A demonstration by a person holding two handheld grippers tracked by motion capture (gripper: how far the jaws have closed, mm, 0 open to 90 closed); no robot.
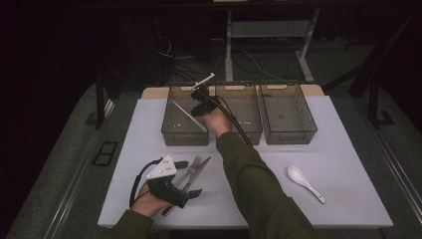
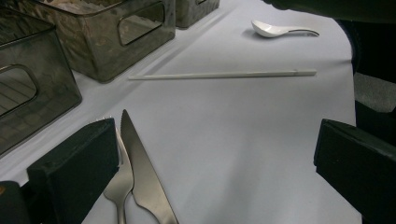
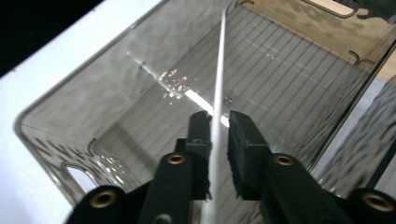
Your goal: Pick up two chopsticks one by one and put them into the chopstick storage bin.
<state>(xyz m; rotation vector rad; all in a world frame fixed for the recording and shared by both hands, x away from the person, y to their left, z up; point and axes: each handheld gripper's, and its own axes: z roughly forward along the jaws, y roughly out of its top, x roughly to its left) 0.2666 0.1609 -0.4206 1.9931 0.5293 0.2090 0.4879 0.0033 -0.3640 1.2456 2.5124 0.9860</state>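
The right gripper (image 3: 217, 126) pinches a white chopstick (image 3: 219, 70) between near-closed jaws, its far end slanting down into the left bin (image 1: 171, 134) below. The thin stick could pivot or slip in so narrow a pinch and land across the rim. That forearm reaches forward over the table. The left gripper (image 2: 215, 154) rests low, jaws spread wide and empty, knife (image 2: 142, 172) and fork (image 2: 120, 184) by one jaw, a second chopstick (image 2: 222, 74) ahead.

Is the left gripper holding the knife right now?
No. The left gripper is wide open, with the knife lying on the table beside one jaw.
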